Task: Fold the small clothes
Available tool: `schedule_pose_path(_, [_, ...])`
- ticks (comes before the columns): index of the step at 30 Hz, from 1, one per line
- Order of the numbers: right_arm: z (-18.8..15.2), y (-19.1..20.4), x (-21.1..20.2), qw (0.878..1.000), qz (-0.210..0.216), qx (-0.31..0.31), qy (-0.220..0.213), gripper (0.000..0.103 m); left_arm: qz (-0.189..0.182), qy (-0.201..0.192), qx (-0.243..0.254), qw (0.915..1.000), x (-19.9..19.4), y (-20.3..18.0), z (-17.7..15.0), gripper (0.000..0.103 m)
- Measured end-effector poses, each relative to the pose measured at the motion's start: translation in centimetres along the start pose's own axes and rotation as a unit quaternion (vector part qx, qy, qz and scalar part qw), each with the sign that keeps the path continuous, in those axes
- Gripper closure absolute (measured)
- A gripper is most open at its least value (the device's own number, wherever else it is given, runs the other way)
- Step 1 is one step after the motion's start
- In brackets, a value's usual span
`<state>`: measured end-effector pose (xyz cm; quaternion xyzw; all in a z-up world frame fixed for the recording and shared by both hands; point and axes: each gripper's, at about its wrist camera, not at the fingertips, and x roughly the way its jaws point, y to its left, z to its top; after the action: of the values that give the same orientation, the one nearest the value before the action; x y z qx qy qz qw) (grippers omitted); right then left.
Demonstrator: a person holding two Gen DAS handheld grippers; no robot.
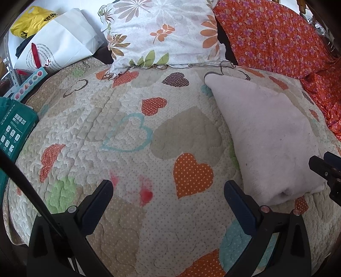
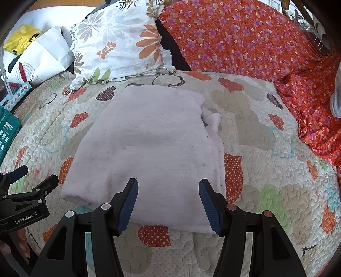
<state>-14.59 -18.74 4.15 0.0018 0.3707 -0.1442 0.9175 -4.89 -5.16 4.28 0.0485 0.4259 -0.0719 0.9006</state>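
A pale pink garment [image 2: 153,144] lies folded flat on the heart-patterned quilt [image 2: 266,191]; it also shows in the left wrist view [image 1: 270,136] at the right. My right gripper [image 2: 168,187] is open, its fingers over the garment's near edge, holding nothing. My left gripper [image 1: 168,187] is open and empty over bare quilt [image 1: 127,149], to the left of the garment. The left gripper also shows in the right wrist view [image 2: 32,181] at the far left, and the right gripper's tips show in the left wrist view [image 1: 326,166] at the right edge.
A floral pillow [image 1: 168,32] and an orange flowered cloth [image 2: 255,42] lie at the back. A white paper bag [image 1: 61,42], a yellow bag [image 1: 32,19] and a green box [image 1: 12,127] sit at the left edge.
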Motion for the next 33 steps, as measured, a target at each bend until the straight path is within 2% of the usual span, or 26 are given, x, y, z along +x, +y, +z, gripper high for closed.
schedule_pose_path(25, [-0.1, 0.4, -0.1, 1.000, -0.004, -0.012, 0.000, 0.038, 0.003, 0.014, 0.005, 0.9999, 0.8, 0.2, -0.6, 0.000])
schedule_pose_path(33, [-0.3, 1.0, 0.1, 0.999, -0.022, -0.026, 0.002, 0.038, 0.001, 0.013, -0.002, 0.9999, 0.8, 0.6, -0.6, 0.000])
